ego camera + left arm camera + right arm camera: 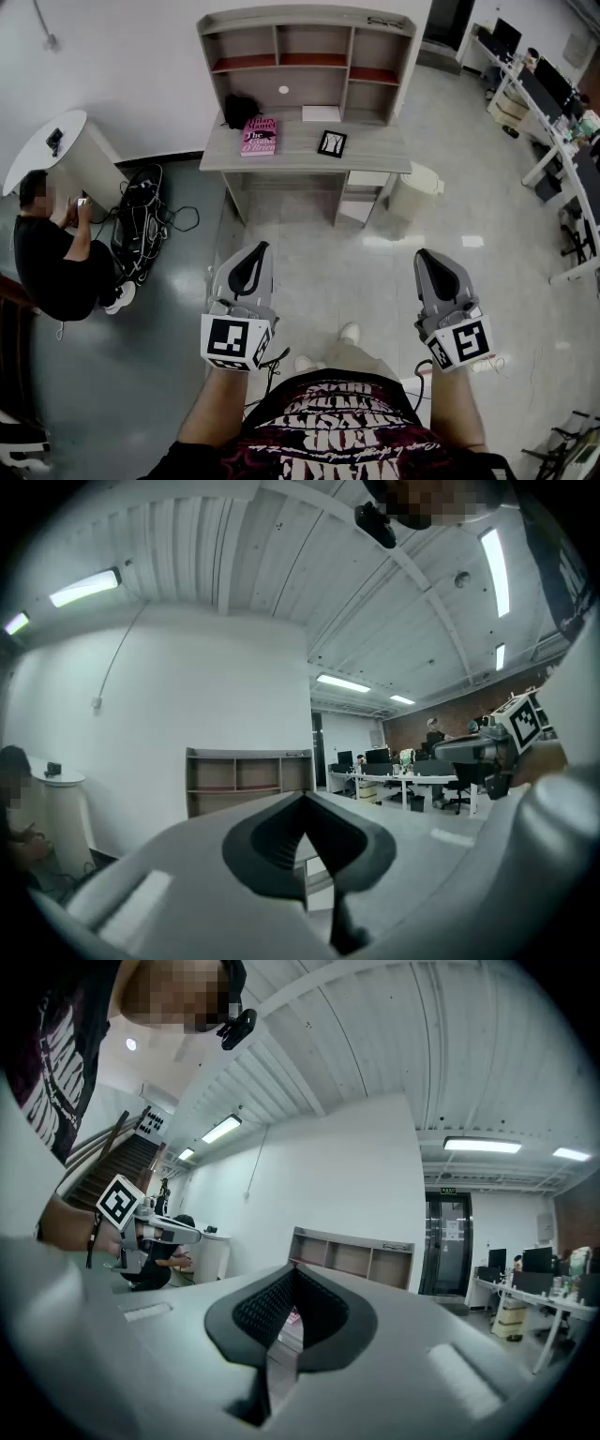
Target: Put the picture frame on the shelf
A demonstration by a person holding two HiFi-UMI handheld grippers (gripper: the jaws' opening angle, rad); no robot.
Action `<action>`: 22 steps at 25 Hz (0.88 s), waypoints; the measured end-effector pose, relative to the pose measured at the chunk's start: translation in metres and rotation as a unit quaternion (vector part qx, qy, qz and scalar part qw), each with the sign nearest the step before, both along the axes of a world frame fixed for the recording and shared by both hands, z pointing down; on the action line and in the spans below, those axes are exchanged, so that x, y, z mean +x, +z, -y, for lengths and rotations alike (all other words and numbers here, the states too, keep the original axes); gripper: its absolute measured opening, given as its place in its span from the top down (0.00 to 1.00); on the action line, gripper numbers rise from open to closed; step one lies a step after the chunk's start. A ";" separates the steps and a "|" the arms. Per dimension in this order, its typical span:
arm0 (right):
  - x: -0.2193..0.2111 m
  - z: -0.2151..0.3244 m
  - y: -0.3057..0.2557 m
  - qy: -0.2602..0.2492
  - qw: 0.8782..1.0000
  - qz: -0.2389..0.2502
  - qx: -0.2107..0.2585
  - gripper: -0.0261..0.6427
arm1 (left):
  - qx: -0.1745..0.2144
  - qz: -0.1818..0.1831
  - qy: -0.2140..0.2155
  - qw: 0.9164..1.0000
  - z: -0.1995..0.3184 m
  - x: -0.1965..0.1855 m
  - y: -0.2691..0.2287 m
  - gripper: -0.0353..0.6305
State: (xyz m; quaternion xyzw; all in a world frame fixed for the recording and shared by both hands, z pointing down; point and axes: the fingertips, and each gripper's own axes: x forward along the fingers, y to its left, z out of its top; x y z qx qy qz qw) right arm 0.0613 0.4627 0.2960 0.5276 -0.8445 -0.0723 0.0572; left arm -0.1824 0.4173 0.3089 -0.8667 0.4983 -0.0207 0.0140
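Note:
In the head view the small black picture frame (331,142) lies on the top of the grey desk (375,153), right of centre, below the shelf unit (305,58) with its open compartments. Both grippers are held low over the floor, far short of the desk. My left gripper (260,247) is shut with nothing in it, and so is my right gripper (423,253). The left gripper view shows the shelf unit (248,780) far off beyond the closed jaws (302,801). The right gripper view shows the shelf unit (352,1258) likewise. Neither gripper view shows the frame.
A pink book (260,135), a black bag (241,110) and a white sheet (321,113) share the desk. A white bin (412,192) stands at its right. A crouching person (52,253), cables (141,216) and a round white table (56,141) are at left; office desks (562,112) at right.

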 end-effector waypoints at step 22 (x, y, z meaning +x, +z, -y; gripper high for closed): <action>0.007 0.059 0.044 -0.038 0.996 0.044 -0.068 0.93 | -0.035 -0.017 0.009 0.999 0.073 0.015 0.024 0.95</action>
